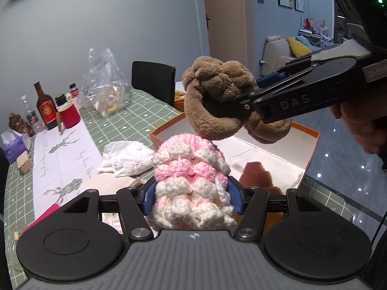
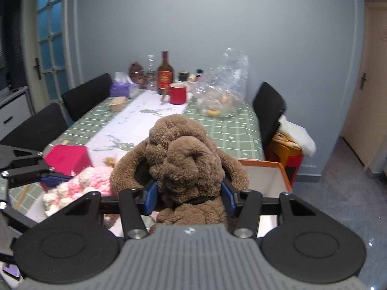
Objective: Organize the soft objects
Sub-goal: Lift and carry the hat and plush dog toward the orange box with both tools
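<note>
Left gripper point(image 1: 191, 199) — clamped on pink-and-white crochet toy point(image 1: 191, 169). Right gripper point(image 2: 189, 197) — clamped on brown plush dog point(image 2: 183, 159). Both are aloft beside the orange box point(image 1: 312, 142), seemingly mid-carry; next, lowering each inside before letting go.

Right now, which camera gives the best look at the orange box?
The left wrist view. There the orange box shows its rim, far wall and white lining, though the brown plush toy covers part. The right wrist view shows only one corner behind that toy.
</note>
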### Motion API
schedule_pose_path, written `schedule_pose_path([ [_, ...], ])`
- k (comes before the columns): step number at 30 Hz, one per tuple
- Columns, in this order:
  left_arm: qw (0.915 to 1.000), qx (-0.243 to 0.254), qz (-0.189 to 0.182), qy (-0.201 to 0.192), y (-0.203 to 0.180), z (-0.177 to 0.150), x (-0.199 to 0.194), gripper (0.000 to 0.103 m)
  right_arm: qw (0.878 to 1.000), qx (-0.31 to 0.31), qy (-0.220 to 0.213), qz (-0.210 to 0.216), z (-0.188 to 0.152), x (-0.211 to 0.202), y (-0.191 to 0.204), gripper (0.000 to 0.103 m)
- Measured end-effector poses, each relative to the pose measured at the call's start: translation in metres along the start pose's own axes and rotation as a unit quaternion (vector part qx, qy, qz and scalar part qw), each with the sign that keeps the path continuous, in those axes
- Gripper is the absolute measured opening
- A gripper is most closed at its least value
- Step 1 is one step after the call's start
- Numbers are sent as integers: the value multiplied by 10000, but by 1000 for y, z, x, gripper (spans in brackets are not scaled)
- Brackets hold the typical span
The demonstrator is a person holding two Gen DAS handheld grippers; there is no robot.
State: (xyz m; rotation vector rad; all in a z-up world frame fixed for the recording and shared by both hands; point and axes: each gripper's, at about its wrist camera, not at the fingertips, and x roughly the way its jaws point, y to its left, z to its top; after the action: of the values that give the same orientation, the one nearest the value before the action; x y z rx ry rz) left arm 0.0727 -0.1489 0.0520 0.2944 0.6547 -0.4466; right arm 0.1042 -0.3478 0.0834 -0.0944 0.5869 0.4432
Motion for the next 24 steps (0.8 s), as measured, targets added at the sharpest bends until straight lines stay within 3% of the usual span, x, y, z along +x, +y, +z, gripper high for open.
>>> schedule_pose_path([
  [12, 9997, 177, -160, 30, -32, 24, 42, 68, 9985, 440, 35, -328, -8, 1, -47, 53],
  [24, 9990, 299, -7, 327, -43, 32, 102, 68, 9949, 670, 345, -667, -16, 33, -65, 53],
])
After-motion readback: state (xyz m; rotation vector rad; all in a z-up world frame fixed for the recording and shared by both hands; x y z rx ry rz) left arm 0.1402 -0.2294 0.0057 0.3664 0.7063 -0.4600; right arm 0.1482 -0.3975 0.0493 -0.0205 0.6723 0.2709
